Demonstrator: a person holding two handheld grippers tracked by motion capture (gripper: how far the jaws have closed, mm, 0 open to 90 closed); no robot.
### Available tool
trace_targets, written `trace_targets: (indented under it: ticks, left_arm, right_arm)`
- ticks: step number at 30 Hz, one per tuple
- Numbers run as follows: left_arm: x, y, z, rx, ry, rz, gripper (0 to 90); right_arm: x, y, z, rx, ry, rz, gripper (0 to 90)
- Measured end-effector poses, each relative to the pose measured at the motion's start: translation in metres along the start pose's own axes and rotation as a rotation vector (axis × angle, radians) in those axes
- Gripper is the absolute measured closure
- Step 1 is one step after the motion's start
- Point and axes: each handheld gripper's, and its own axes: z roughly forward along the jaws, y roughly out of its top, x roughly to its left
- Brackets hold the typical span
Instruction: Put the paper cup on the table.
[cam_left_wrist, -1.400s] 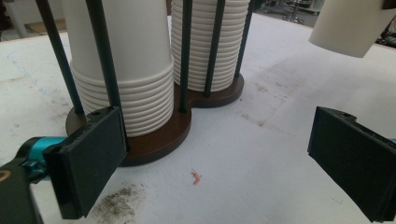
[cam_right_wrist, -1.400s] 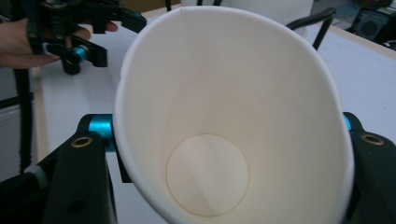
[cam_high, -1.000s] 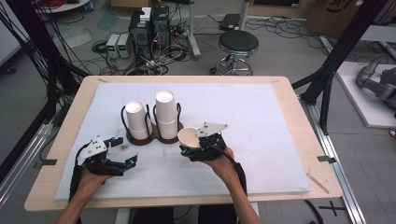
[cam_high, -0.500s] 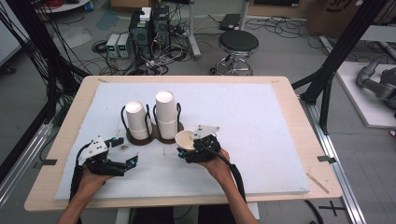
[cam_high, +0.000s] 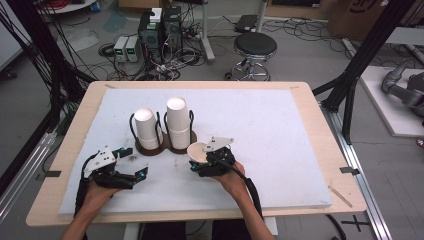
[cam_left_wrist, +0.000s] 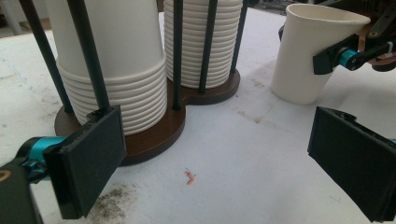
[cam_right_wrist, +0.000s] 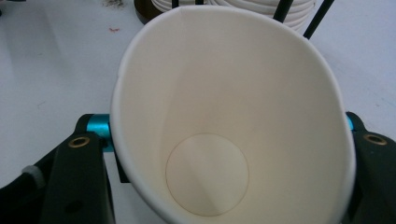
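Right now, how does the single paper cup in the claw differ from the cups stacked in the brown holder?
The single cup stands mouth up on the white mat, alone; the stacked cups sit mouth down, nested in two piles. The single cup has the right claw around it, its rim squeezed oval; the stacked cups stand untouched between black rods on the brown holder. Both are plain white paper cups.

Robotics lab or test room. Black frame struts (cam_high: 371, 47) flank counter (cam_high: 320, 130); beyond counter's far edge, computer towers (cam_high: 161, 27), power boxes (cam_high: 126, 48), loose cables (cam_high: 320, 35) across grey floor, round stool (cam_high: 255, 46). Part of robot arm (cam_high: 402, 90) past right edge.
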Motion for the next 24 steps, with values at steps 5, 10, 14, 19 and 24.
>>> trace_targets:
  ticks: [5, 10, 14, 19, 24]
  left_arm:
    - [0.0, 0.0, 0.0, 0.002, 0.0, 0.005, 4.2]
    - [0.0, 0.0, 0.0, 0.004, 0.0, 0.008, 4.2]
    - [-0.001, 0.0, 0.0, 0.004, -0.001, 0.008, 4.2]
    - [-0.001, 0.0, 0.0, 0.006, -0.005, 0.009, 4.2]
    - [-0.001, 0.0, 0.0, 0.004, -0.001, 0.011, 4.2]
  right_arm:
    - [0.0, 0.0, 0.001, 0.002, 0.001, 0.003, 28.1]
    - [0.0, -0.002, 0.002, 0.011, 0.003, 0.016, 25.6]
    - [0.0, -0.007, 0.009, 0.064, 0.01, 0.019, 23.1]
    - [0.001, -0.008, 0.012, 0.074, 0.015, 0.01, 22.3]
    - [0.001, -0.009, 0.011, 0.087, 0.021, 0.018, 21.0]
